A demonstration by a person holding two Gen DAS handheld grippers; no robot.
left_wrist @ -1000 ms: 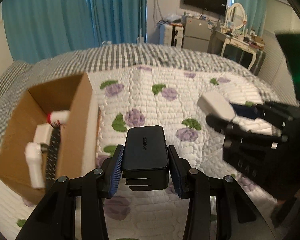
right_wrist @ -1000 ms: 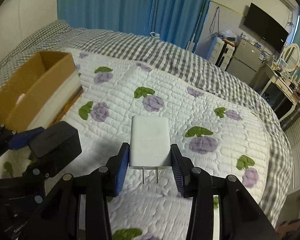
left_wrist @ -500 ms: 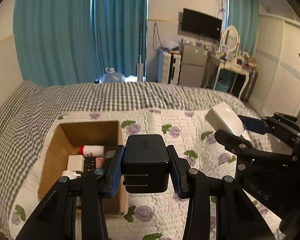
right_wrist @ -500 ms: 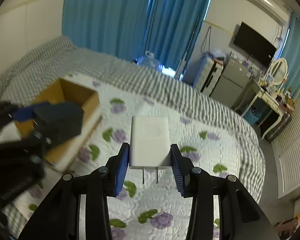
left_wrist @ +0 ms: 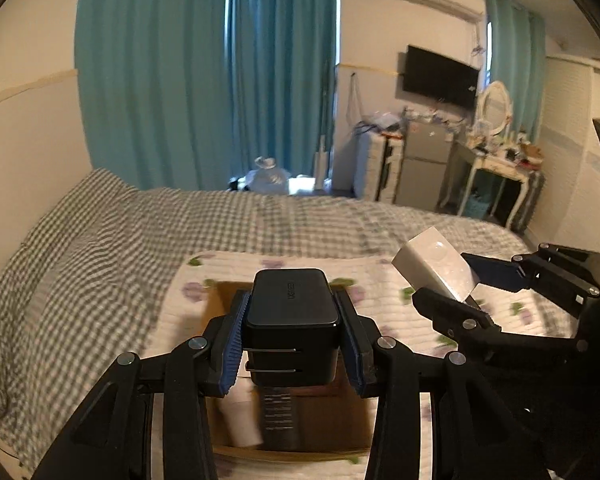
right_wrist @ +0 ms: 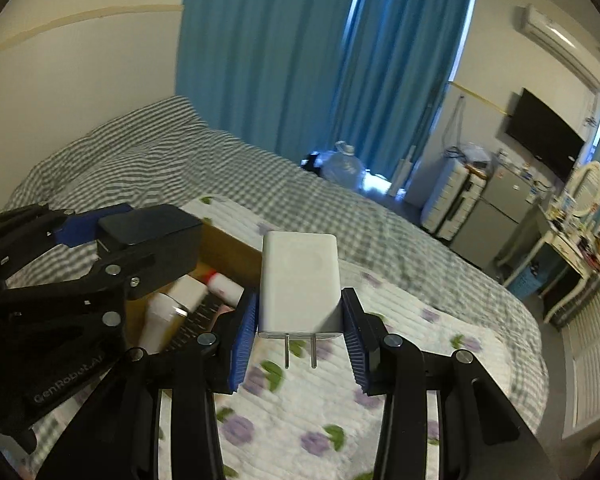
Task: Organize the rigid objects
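My left gripper [left_wrist: 292,340] is shut on a black charger [left_wrist: 290,320], held over the open cardboard box [left_wrist: 220,312] on the bed. The box holds a dark remote [left_wrist: 278,416] and a white bottle [left_wrist: 240,424]. My right gripper [right_wrist: 298,320] is shut on a white charger [right_wrist: 298,280] whose two prongs point back at the camera. In the right wrist view the left gripper [right_wrist: 112,236] with its black charger [right_wrist: 152,228] hangs at the left above the box [right_wrist: 228,256], where a white bottle [right_wrist: 160,316] and a red-capped tube [right_wrist: 224,286] lie. The white charger [left_wrist: 436,266] also shows at the right of the left wrist view.
The box rests on a white quilt [right_wrist: 420,344] with purple flowers, over a grey checked bedspread [left_wrist: 100,240]. Blue curtains [left_wrist: 204,72], a water jug [left_wrist: 268,180], a wall television [left_wrist: 440,76] and a cluttered dressing table [left_wrist: 496,152] stand beyond the bed.
Both grippers rose and swung left, each with its charger still clamped. The box went from the far left of the views to under the left gripper.
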